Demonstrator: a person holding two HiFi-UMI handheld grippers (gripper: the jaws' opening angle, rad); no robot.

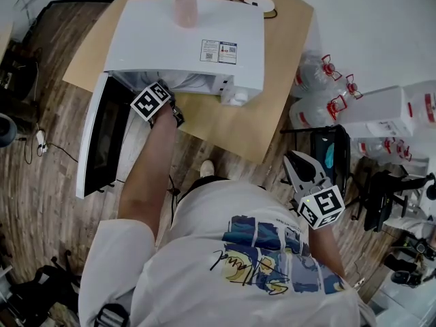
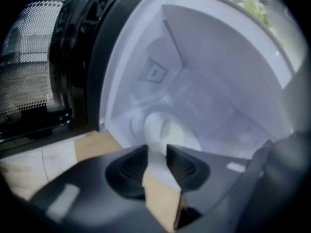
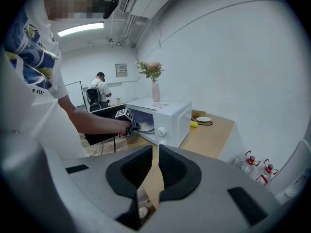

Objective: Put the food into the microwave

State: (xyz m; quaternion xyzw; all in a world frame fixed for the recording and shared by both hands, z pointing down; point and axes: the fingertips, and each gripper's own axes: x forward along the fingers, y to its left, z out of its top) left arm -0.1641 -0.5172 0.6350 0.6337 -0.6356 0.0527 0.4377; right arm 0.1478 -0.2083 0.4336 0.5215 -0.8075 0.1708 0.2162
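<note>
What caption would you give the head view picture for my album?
Left hand-held gripper reaches into the open white microwave on a wooden table.

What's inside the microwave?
A white plate sits inside the microwave, right by the left gripper. The gripper covers its near part; food on it is too blurred to tell.
</note>
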